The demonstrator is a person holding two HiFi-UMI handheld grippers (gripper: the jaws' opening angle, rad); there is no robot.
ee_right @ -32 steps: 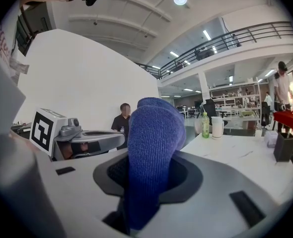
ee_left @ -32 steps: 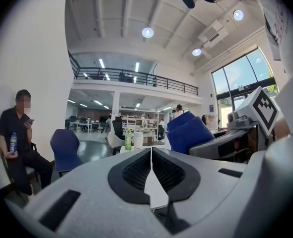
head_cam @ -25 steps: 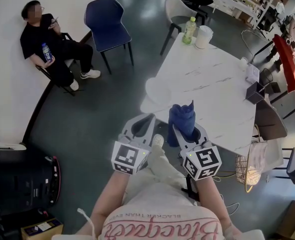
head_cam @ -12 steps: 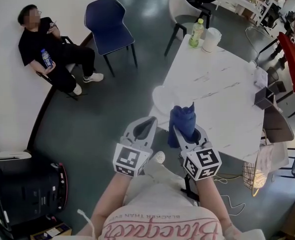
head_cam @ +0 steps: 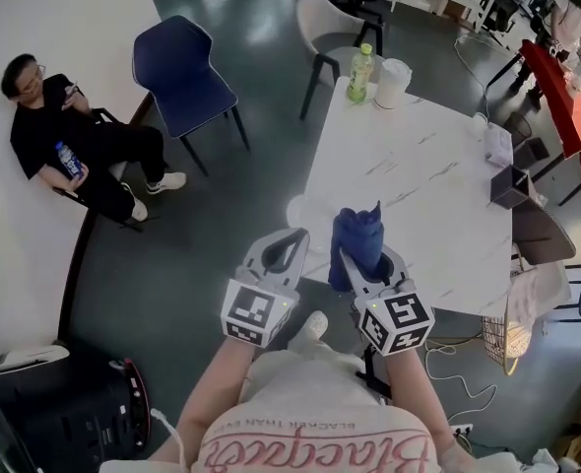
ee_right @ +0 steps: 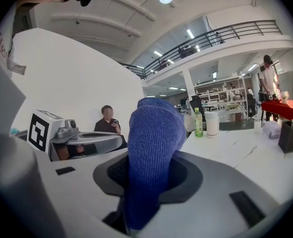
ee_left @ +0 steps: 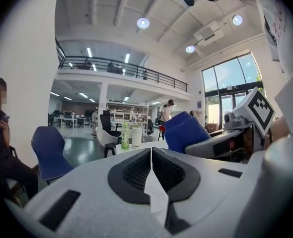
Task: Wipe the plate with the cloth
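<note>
A white plate point(head_cam: 305, 211) lies on the near left corner of the white marble table point(head_cam: 419, 156), partly hidden behind the cloth. My right gripper point(head_cam: 361, 260) is shut on a folded blue cloth point(head_cam: 357, 233), which stands up out of its jaws and fills the right gripper view as a thick blue roll point(ee_right: 151, 148). To its left, my left gripper point(head_cam: 292, 236) is shut with nothing held; its jaws meet in the left gripper view point(ee_left: 150, 155). Both grippers hover side by side just short of the table corner, pointing at it.
A green bottle point(head_cam: 365, 62) and a white jug point(head_cam: 394, 79) stand at the table's far edge. A dark box point(head_cam: 507, 187) sits on its right side. A blue chair point(head_cam: 177, 62) and a seated person point(head_cam: 64, 151) are at the left, and a wire basket point(head_cam: 502, 338) at the right.
Both grippers have moved forward together toward the table corner. The plate now sits just beyond the cloth. The cloth stays in the right jaws.
</note>
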